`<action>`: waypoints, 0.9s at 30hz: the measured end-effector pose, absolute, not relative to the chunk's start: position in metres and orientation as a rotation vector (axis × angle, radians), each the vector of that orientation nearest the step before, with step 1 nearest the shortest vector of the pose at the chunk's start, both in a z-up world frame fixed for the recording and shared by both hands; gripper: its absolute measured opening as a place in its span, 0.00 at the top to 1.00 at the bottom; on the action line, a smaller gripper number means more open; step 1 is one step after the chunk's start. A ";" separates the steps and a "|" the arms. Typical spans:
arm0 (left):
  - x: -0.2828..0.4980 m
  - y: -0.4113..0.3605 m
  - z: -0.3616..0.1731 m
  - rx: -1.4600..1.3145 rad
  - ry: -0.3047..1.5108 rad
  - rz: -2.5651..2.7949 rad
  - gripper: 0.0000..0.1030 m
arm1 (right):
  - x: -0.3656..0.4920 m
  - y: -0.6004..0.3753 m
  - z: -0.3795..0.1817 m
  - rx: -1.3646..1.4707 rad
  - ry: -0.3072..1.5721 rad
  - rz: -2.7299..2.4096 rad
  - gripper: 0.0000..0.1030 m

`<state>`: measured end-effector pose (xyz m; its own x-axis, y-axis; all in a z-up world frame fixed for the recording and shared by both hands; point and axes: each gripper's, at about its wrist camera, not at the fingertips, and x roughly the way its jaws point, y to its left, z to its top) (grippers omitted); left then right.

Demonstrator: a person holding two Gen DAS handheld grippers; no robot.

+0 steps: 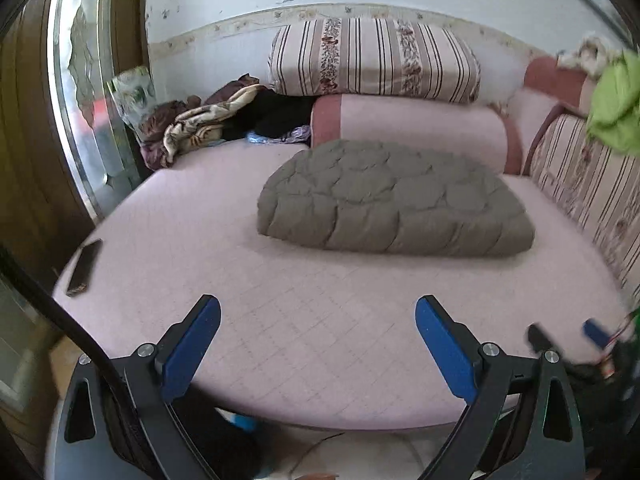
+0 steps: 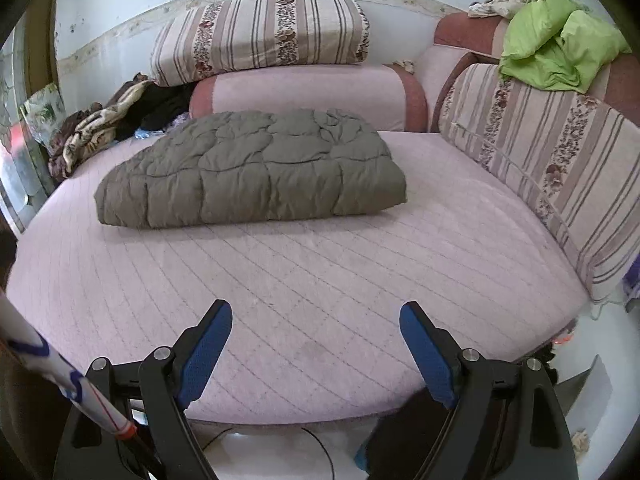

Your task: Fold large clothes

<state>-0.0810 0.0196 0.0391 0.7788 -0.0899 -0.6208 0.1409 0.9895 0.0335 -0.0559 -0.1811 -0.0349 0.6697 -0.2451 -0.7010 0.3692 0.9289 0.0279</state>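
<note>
Folding looks finished or close to it, judging by the grey quilted garment [image 2: 248, 168] lying as a compact, squared-off bundle on the pink bed cover [image 2: 320, 280], well back from the near edge and in front of the pink bolster [image 2: 304, 96]. Both claws stand off from it over bare cover: the left gripper [image 1: 318, 320] has its blue pads spread wide and empty, and the right gripper [image 2: 316, 324] is likewise spread with nothing between its fingers. If another fold is wanted, the next move calls for reaching forward across the cover and pinching the bundle's near edge at two corners; otherwise a fresh garment, perhaps the green one [image 2: 560, 52] on the striped cushion [image 2: 552, 168].
</note>
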 end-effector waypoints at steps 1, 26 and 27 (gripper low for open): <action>-0.083 0.019 0.037 0.087 0.667 -0.129 0.05 | -0.057 -0.182 -0.035 0.173 0.765 -0.360 0.13; -0.052 0.014 -0.026 0.100 0.902 -0.142 0.05 | -0.037 -0.184 -0.068 0.125 0.884 -0.402 0.13; -0.052 0.013 -0.027 0.099 0.906 -0.143 0.05 | -0.037 -0.183 -0.069 0.123 0.887 -0.403 0.13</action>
